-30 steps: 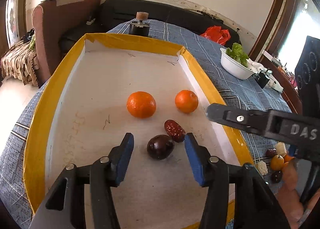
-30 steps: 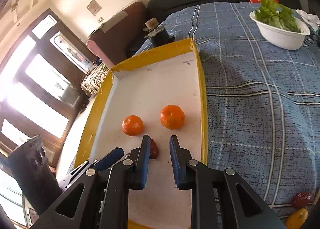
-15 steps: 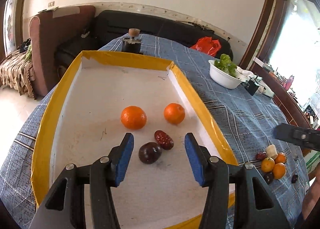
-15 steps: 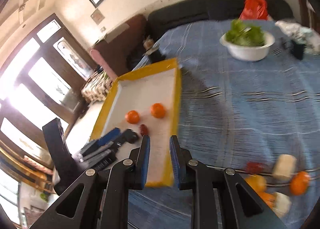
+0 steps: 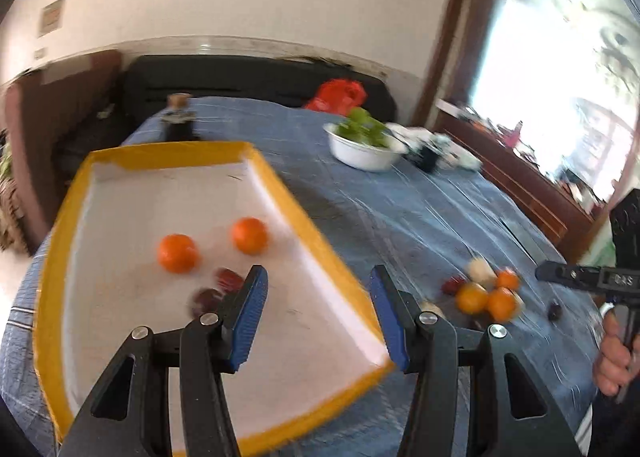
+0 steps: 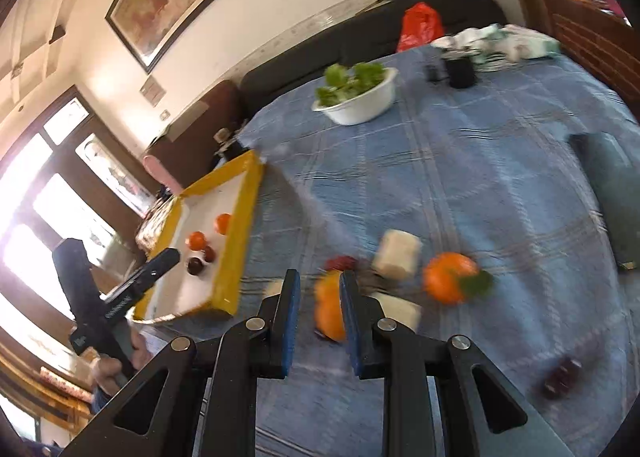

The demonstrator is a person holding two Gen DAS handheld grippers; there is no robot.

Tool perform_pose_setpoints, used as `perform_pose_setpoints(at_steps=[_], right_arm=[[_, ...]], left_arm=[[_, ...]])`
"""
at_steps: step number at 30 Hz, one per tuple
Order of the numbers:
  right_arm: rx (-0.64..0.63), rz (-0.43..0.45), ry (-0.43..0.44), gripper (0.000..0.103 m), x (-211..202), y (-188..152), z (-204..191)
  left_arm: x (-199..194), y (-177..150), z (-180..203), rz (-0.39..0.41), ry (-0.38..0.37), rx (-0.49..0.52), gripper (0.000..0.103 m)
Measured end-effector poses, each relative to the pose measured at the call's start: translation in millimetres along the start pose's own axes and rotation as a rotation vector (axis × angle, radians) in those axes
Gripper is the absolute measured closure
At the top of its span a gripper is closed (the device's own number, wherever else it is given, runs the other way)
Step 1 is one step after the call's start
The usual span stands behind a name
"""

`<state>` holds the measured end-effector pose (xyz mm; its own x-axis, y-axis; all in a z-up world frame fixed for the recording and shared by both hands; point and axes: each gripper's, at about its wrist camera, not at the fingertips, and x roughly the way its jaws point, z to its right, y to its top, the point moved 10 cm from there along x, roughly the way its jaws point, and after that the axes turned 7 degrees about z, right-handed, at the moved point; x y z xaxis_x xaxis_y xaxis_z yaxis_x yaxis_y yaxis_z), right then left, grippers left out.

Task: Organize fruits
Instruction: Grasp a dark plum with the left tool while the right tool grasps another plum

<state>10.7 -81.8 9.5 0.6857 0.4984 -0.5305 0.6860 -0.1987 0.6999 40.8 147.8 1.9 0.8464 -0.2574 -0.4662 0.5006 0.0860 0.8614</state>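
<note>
While your left gripper (image 5: 318,311) hangs over the near right corner of the yellow-rimmed tray (image 5: 316,241), its blue-padded fingers (image 5: 250,311) stand partly apart with nothing between them. Your right gripper (image 6: 318,321) has its fingers drawn as close as they go, empty, above the loose fruit pile (image 6: 396,281) on the counter (image 6: 480,161).

Inside the tray, two round oranges (image 5: 178,252) sit side by side on the white floor, and nearer you lie a wrinkled red date (image 5: 228,278) and a dark plum-like fruit (image 5: 206,299); the date's long axis seems to run from far left to near right, though blur makes that uncertain. The dark fruit is partly hidden behind your left finger.

To the right of the tray, the pile holds smooth orange fruits, pale blocky pieces and small dark red ones, all smeared by motion. One orange (image 6: 330,309) is partly covered by your right fingers. Another (image 6: 450,277) carries a green leaf pointing right.

The counter wears a blue checked cloth. A white bowl (image 6: 360,105) of leafy greens stands at the far side.
</note>
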Motion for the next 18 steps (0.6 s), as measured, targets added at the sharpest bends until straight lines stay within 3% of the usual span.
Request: perform_pose_setpoints(at_steps=[7, 10, 13, 18], right_arm=[[-0.015, 0.175, -0.188, 0.080, -61, -6, 58], [0.037, 0.222, -0.232, 0.071, -82, -3, 83], [0.085, 0.223, -0.240, 0.070, -89, -3, 100], [0.097, 0.208, -0.245, 0.070, -88, -4, 110]], left_arm=[[-8, -28, 86, -0.081, -0.147, 0.171, 0.051], [-6, -40, 109, -0.124, -0.196, 0.196, 0.051], [7, -53, 122, -0.173, -0.184, 0.238, 0.051], [23, -65, 118, -0.230, -0.160, 0.223, 0.055]])
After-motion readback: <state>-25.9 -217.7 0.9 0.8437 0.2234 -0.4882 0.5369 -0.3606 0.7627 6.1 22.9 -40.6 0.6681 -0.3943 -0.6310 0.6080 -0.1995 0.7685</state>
